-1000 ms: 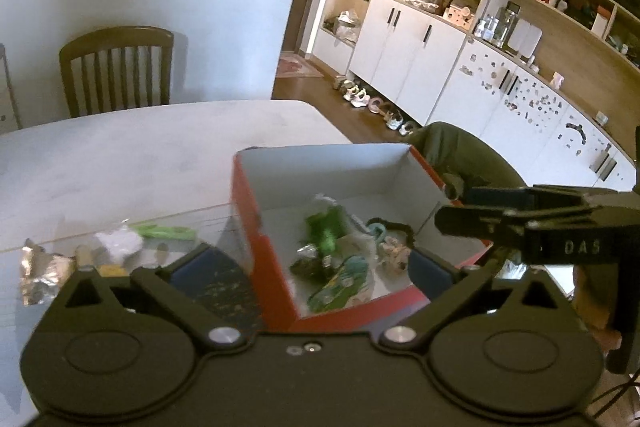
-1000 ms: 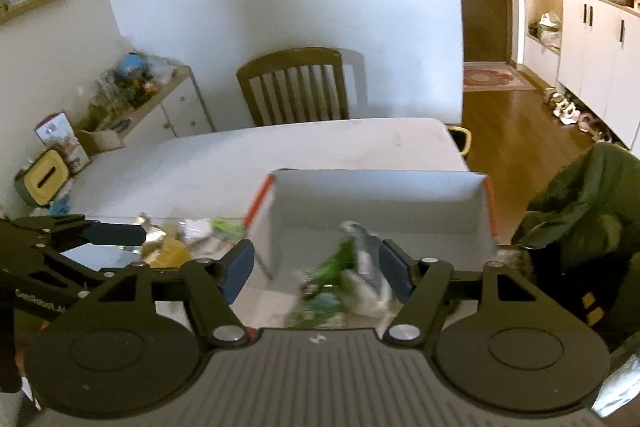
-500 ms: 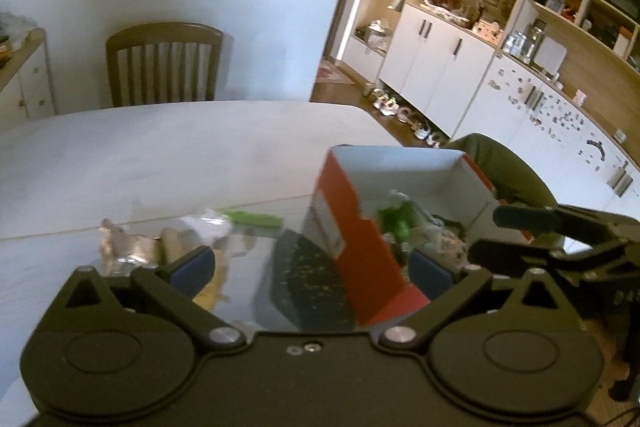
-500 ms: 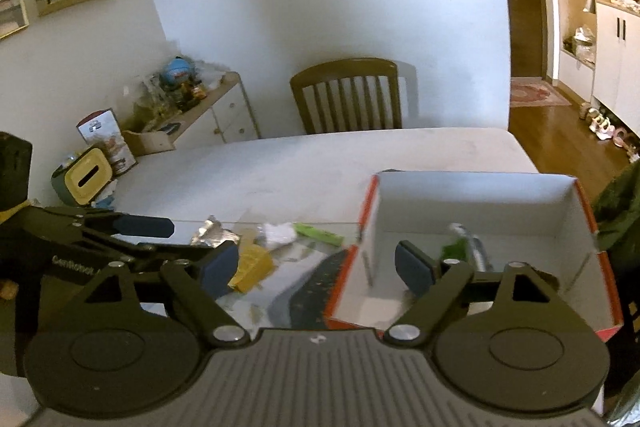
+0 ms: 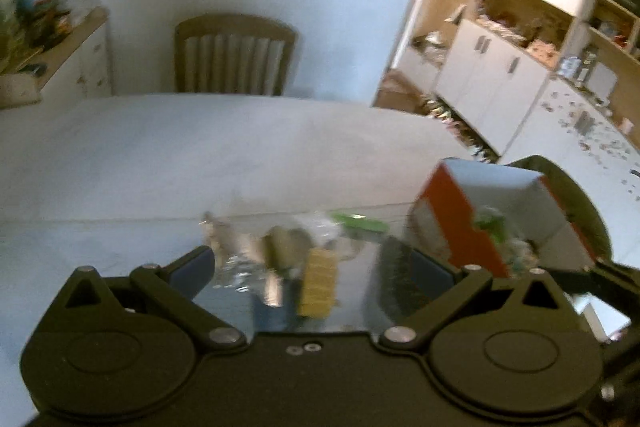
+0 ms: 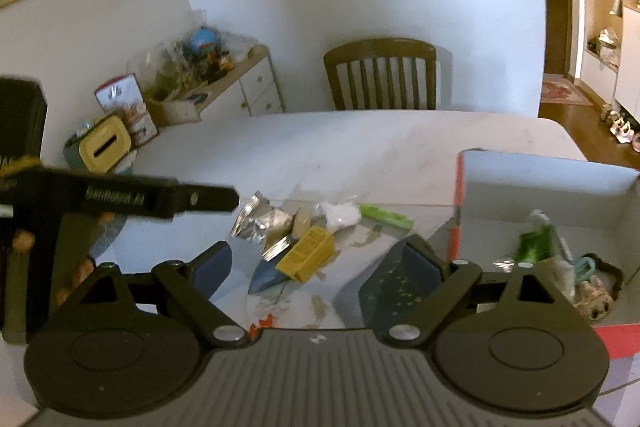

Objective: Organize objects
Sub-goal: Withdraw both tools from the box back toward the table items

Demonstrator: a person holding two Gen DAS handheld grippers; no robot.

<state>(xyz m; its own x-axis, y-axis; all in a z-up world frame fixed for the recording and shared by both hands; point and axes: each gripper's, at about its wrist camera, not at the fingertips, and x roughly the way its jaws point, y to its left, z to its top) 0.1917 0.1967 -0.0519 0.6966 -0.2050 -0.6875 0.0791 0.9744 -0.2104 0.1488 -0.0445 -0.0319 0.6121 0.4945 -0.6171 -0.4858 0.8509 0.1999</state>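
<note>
Over clutter (image 6: pixel 304 247), right tool (image 6: pixel 320 267) opening, empty.

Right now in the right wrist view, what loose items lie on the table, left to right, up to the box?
Silver foil wrapper → yellow packet → white crumpled wad → green stick → red and white box.

A home dining room: table (image 6: pixel 360 143), wooden chair (image 6: pixel 380 75), white cupboards (image 5: pixel 492 83).

Count: 1 red box (image 6: pixel 460 195); 1 yellow carton (image 6: pixel 307 253); 1 green stick pack (image 6: pixel 386 217); 1 foil wrapper (image 6: pixel 260 221); 1 wooden chair (image 6: pixel 380 75); 1 desk (image 6: pixel 360 143).
</note>
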